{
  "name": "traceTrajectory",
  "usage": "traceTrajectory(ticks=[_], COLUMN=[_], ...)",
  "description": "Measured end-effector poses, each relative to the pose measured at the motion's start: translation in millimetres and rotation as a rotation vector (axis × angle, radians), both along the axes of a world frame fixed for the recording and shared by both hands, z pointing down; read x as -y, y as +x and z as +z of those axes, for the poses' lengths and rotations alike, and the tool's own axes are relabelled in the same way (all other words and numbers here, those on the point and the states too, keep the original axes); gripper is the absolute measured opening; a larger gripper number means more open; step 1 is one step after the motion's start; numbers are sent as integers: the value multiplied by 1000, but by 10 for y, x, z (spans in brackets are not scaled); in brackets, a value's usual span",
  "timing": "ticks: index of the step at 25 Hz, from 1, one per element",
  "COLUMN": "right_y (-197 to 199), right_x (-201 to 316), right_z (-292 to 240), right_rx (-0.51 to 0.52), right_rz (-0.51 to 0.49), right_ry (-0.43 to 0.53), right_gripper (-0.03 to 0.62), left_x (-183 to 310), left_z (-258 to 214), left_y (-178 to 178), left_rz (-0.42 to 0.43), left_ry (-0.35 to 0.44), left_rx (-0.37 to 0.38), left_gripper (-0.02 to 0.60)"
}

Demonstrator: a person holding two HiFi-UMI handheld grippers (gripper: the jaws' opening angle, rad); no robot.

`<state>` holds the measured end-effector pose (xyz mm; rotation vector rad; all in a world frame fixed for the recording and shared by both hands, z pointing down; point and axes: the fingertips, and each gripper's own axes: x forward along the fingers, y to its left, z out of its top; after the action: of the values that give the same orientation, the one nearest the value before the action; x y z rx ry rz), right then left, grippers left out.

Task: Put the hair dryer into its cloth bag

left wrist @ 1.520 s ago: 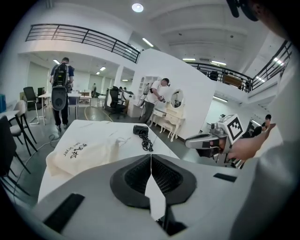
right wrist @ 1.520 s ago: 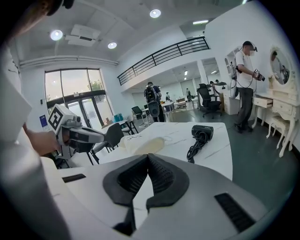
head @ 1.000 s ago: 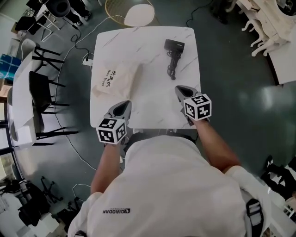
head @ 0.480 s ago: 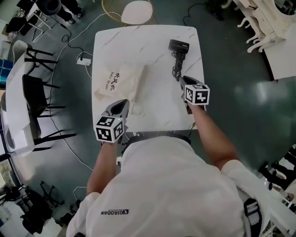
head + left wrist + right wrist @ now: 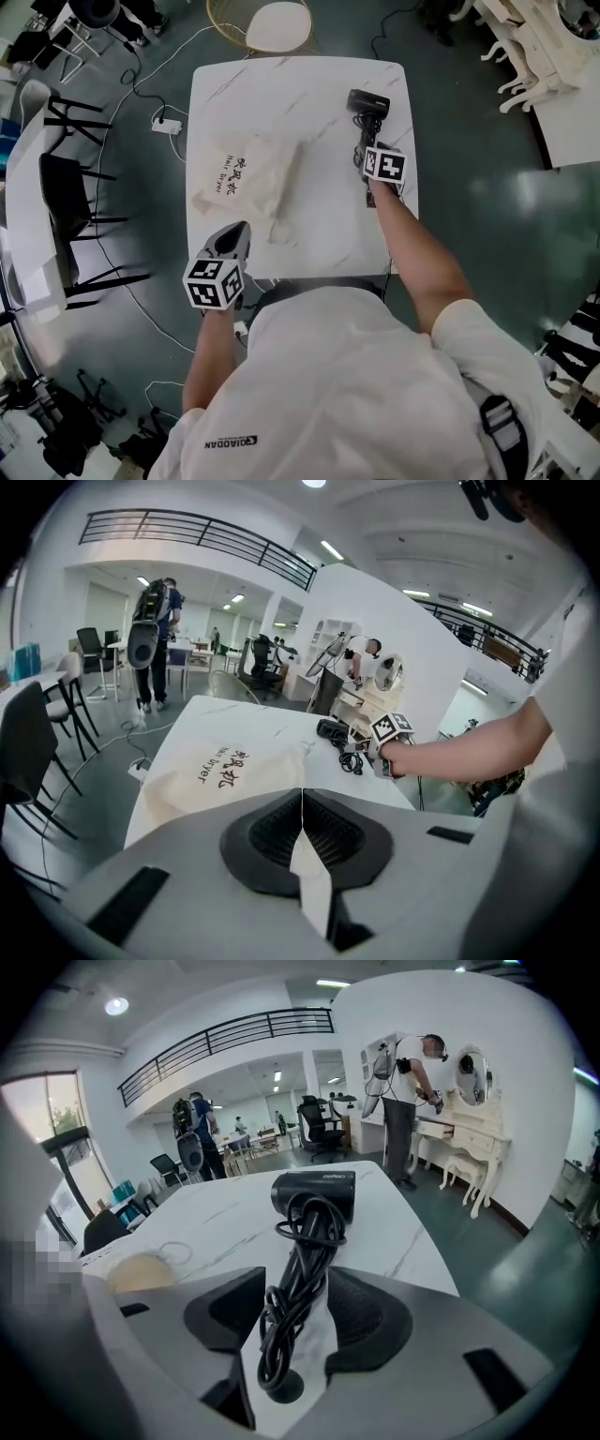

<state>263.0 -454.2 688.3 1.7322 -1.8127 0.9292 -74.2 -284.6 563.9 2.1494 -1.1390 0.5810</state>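
a white marble-look table [image 5: 281,84] stands on a dark grey-green floor [image 5: 487,122], with 2 black chairs [image 5: 58,183] beside a long white table [image 5: 19,225] at the left, a round wicker chair [image 5: 278,23] at the far end and carved white furniture [image 5: 530,47] at the upper right. the hall has white walls [image 5: 525,1101], a black balcony railing [image 5: 234,1030], a tall window [image 5: 42,1110], an oval mirror [image 5: 473,1077] over a white dressing table [image 5: 459,1152] and bright ceiling lights [image 5: 116,1005].

A white marble table [image 5: 319,89] bears a cloth bag [image 5: 248,178] and a hair dryer [image 5: 367,105], well apart
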Motion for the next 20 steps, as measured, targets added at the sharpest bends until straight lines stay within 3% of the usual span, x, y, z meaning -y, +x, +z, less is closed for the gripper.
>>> traceTrajectory(ticks=[10,13,20], right_y=[-21,-27,-37], right_x=[218,226,222], right_z=[375,442,428], right_rx=[-13,-66,-111], right_rz=[33,17,23], right_ry=[-78,-93,-1], right_gripper=[283,293,301], left_x=[-103,-146,-198], left_z=[34,25,2], left_y=[-261,-326,-418], left_rz=[-94,-120,-151], left_ry=[-24,-24,-23], left_rx=[23,31,33], left_gripper=[29,29,29])
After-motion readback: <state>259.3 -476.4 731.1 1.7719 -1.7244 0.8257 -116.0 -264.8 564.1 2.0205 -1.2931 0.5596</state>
